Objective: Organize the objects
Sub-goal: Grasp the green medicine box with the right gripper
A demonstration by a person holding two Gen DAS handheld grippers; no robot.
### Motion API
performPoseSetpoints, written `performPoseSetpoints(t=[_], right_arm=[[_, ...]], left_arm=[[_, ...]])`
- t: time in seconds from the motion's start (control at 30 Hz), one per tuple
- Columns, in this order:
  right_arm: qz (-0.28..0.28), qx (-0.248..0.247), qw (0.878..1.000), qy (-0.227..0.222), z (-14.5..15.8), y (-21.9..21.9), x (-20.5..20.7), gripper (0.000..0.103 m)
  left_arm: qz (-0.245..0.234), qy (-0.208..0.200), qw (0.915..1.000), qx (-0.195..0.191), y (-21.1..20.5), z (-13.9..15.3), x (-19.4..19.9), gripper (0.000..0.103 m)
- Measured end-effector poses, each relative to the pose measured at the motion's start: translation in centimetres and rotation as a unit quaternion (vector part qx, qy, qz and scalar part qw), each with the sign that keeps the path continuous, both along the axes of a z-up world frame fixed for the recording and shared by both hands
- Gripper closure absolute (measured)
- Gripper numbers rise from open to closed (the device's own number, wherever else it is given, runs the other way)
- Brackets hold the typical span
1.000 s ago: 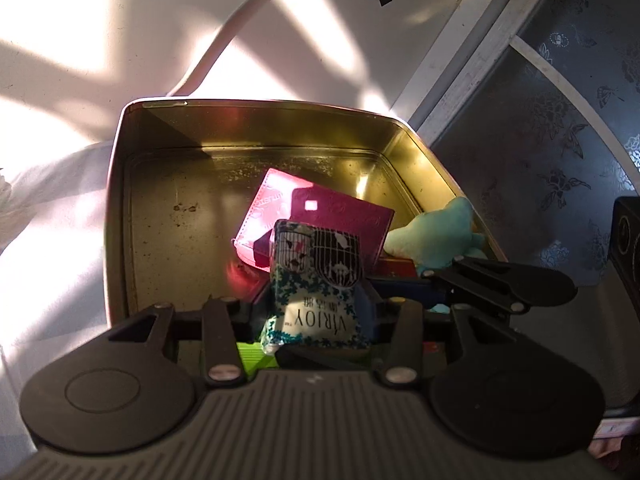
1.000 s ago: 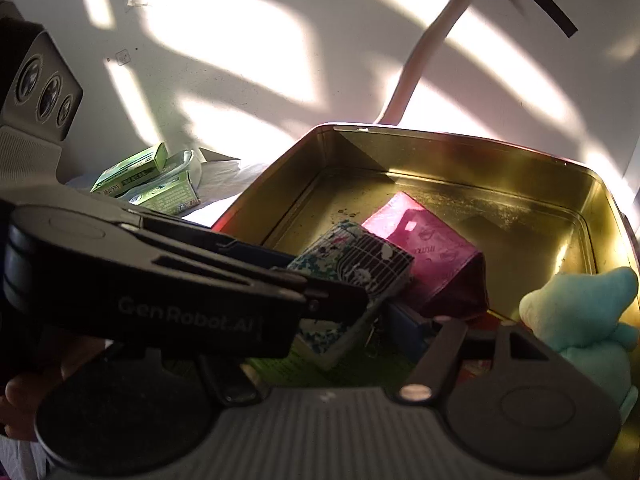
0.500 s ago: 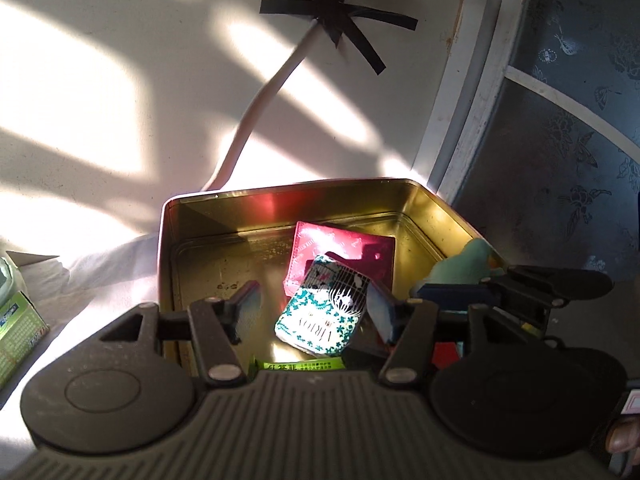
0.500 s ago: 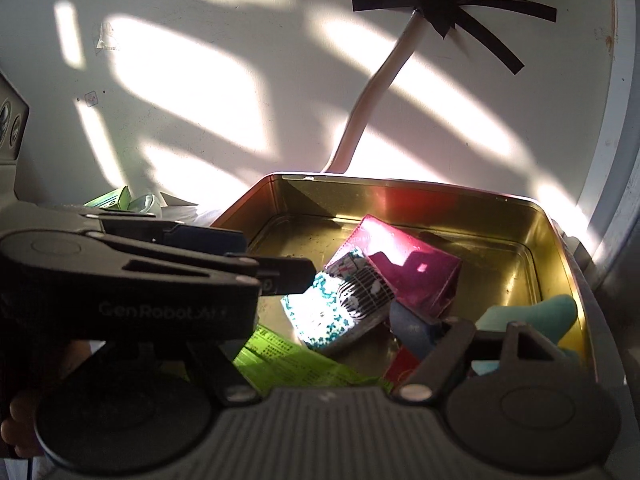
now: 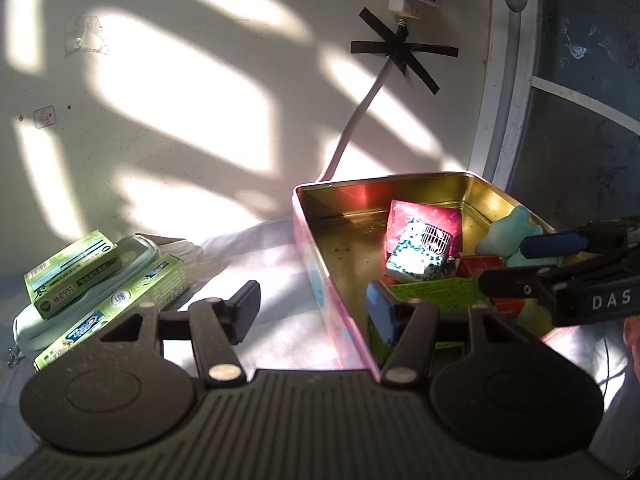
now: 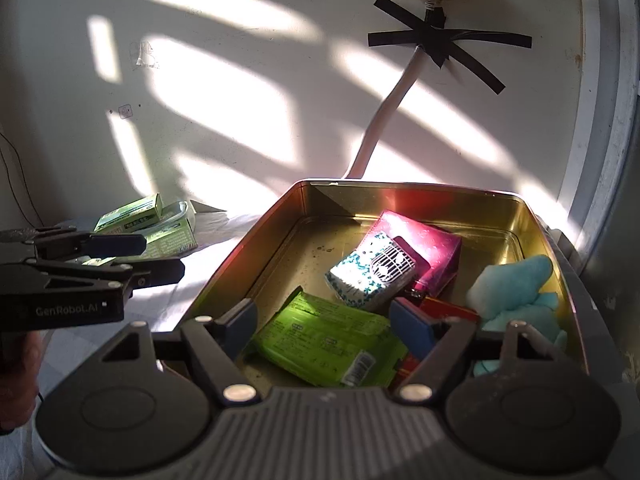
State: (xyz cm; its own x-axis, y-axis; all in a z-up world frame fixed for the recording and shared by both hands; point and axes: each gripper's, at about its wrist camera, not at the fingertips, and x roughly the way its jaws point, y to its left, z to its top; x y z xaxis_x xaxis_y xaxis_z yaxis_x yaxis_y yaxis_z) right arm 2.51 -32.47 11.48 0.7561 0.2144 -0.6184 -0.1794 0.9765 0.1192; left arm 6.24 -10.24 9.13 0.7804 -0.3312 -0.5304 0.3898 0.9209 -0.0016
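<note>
A gold metal tin (image 5: 400, 181) (image 6: 420, 190) holds a teal patterned tissue pack (image 5: 418, 256) (image 6: 372, 272), a magenta packet (image 5: 428, 216) (image 6: 428, 236), a green sachet (image 6: 324, 340), a red box (image 5: 478, 268) and a teal plush toy (image 5: 504, 232) (image 6: 516, 284). My left gripper (image 5: 314, 312) is open and empty, straddling the tin's near left wall. My right gripper (image 6: 324, 322) is open and empty above the green sachet. Green toothpaste boxes (image 5: 76, 268) (image 6: 140, 216) lie on a pale pouch (image 5: 28, 324) to the left.
A white cloth (image 5: 260, 248) covers the table. A wall (image 5: 180, 100) with a taped white cable (image 5: 352, 128) stands close behind the tin. A dark patterned panel (image 5: 580, 120) is on the right.
My left gripper let go of the tissue pack, which now lies in the tin, then drew back and to the left. My right gripper pulled back and rose.
</note>
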Motion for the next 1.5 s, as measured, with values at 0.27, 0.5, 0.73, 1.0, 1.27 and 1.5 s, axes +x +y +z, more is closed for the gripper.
performPoseSetpoints(t=[0.27, 0.5, 0.73, 1.0, 1.27, 1.5], right_arm=[[0.083, 0.007, 0.997, -0.005, 1.7, 8.4, 1.7, 0.028], [0.135, 0.047, 0.989, 0.036, 0.9, 18.4, 8.7, 0.028], [0.123, 0.032, 0.99, 0.057, -1.1, 28.7, 19.3, 0.025], [0.117, -0.047, 0.987, 0.102, -3.6, 35.9, 29.4, 0.026], [0.206, -0.065, 0.963, 0.161, -5.4, 35.7, 28.3, 0.035], [0.214, -0.016, 0.968, 0.13, -4.7, 28.7, 17.5, 0.036]], left_arm=[[0.104, 0.017, 0.994, -0.03, 11.3, -3.3, -0.6, 0.04], [0.253, 0.03, 0.9589, -0.125, 22.2, -5.9, 0.5, 0.04], [0.314, 0.021, 0.9325, -0.177, 26.8, -5.6, 0.1, 0.04], [0.323, 0.032, 0.9206, -0.217, 28.0, -5.5, -0.3, 0.039], [0.328, 0.051, 0.9179, -0.217, 28.6, -6.4, 0.4, 0.039], [0.243, 0.055, 0.9346, -0.254, 27.4, -6.3, 0.1, 0.039]])
